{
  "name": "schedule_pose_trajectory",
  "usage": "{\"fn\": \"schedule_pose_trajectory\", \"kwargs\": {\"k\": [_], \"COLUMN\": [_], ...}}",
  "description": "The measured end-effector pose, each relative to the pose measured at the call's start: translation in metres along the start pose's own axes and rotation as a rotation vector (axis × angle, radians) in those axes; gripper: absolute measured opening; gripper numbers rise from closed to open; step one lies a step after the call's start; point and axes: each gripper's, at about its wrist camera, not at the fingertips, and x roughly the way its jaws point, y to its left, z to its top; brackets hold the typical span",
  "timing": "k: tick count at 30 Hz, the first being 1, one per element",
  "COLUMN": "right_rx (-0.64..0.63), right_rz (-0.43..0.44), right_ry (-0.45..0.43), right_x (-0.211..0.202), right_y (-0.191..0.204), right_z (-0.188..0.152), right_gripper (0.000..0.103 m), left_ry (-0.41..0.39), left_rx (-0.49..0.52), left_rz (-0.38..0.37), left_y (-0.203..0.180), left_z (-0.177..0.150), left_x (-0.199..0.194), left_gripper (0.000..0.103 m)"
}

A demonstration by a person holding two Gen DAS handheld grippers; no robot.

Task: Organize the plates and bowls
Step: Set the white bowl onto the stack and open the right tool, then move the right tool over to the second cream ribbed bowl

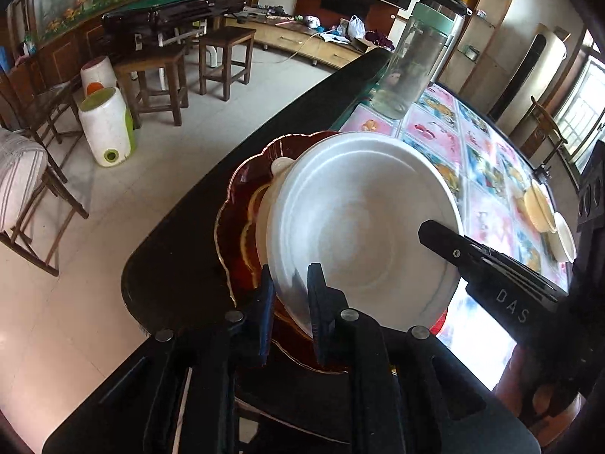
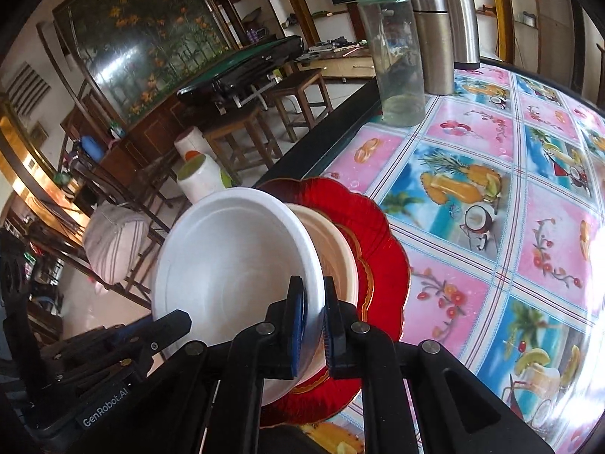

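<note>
A white bowl [image 1: 355, 227] sits tilted over a cream bowl [image 1: 264, 204], which rests on a red plate with a scalloped gold rim [image 1: 242, 196]. The stack stands near the table's dark edge. My left gripper [image 1: 291, 283] is shut on the white bowl's near rim. In the right wrist view, my right gripper [image 2: 312, 287] is shut on the opposite rim of the white bowl [image 2: 227, 261], above the cream bowl [image 2: 336, 249] and red plate [image 2: 382, 238]. Each gripper shows in the other's view: the right gripper [image 1: 431, 230], the left gripper [image 2: 177, 321].
A clear bottle with a mint lid [image 2: 393, 56] and steel flasks [image 2: 435, 41] stand at the far end of the patterned tablecloth [image 2: 491, 227]. Cream plates [image 1: 537, 204] and a white bowl [image 1: 563, 238] lie at the far right. Beyond the table edge [image 1: 211, 204] are stools and floor.
</note>
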Motion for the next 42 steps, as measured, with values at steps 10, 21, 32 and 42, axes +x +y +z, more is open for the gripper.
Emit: {"fn": "schedule_pose_trajectory", "kwargs": {"k": [10,21,32,42], "right_rx": [-0.039,0.008,0.191,0.415], "right_rz": [-0.018,-0.025,-0.161,-0.28], "right_ry": [-0.107,-0.262,-0.3,-0.311], "right_x": [-0.016,-0.063,-0.107,-0.145], "right_y": [0.002,-0.047,-0.166,-0.301], "right_z": [0.002,0.0,-0.024,-0.073], "right_gripper": [0.04,0.044,0.044,0.044], "left_ry": [-0.059,-0.298,-0.111,0.079], "left_rx": [0.064,0.179,0.536,0.685], "left_rz": [0.093,0.157,-0.071,-0.141], "left_y": [-0.002,-0.034,-0.168,-0.266], "left_z": [-0.004,-0.018,-0.058,-0.096], "left_x": [-0.016,-0.071,-0.027,0.024], "left_gripper": [0.019,0.064,0.068,0.068]}}
